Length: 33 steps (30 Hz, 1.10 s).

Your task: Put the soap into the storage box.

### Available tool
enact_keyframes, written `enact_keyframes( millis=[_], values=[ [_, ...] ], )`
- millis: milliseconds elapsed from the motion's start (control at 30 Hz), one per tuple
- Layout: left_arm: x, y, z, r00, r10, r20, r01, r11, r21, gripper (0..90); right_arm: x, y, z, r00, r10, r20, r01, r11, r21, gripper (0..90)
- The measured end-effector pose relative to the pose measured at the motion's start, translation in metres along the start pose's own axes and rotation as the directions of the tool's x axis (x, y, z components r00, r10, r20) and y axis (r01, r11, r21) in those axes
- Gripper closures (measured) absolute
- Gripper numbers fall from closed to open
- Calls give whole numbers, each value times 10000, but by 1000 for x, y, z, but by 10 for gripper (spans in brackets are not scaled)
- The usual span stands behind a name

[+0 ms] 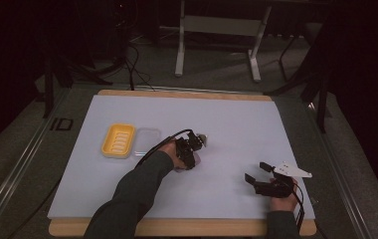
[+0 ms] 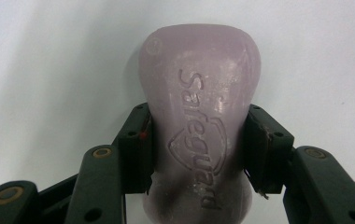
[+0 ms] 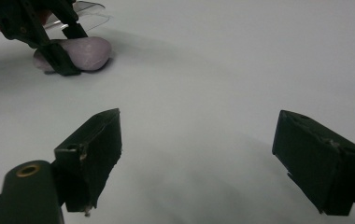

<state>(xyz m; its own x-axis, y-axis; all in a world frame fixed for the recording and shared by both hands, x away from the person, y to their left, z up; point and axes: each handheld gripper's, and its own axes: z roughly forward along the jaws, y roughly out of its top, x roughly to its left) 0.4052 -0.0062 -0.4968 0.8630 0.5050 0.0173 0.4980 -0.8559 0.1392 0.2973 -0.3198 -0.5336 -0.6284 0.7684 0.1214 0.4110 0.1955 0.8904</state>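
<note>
A pale purple soap bar (image 2: 199, 93) with raised lettering lies flat on the white table sheet (image 1: 227, 124), a little left of the middle. My left gripper (image 2: 199, 147) is shut on it, one black pad pressed against each long side near its narrow waist. In the high view the left gripper (image 1: 191, 147) points down at the table to the right of the yellow dish. From the right gripper view the soap bar (image 3: 91, 52) shows at the upper left with the left gripper (image 3: 68, 46) over it. My right gripper (image 3: 203, 154) stands open with nothing between its pads, low at the front right (image 1: 255, 171).
A yellow ribbed soap dish (image 1: 119, 141) sits at the left of the sheet, with its clear lid (image 1: 147, 142) lying just to its right. The wooden table edge (image 1: 177, 228) runs along the front. Table legs and cables stand beyond the far edge.
</note>
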Motion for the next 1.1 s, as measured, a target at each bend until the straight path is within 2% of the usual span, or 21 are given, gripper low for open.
enact_keyframes(
  millis=[233,1100],
  values=[
    [4,-5,-1,9997,-137,-208,139,9999,95,500,0,0,0,10000,-9,2,9,10000,1,154],
    [19,-17,-10,9980,-601,-201,604,9981,128,501,0,0,0,10000,-9,8,9,10000,-10,154]
  ],
)
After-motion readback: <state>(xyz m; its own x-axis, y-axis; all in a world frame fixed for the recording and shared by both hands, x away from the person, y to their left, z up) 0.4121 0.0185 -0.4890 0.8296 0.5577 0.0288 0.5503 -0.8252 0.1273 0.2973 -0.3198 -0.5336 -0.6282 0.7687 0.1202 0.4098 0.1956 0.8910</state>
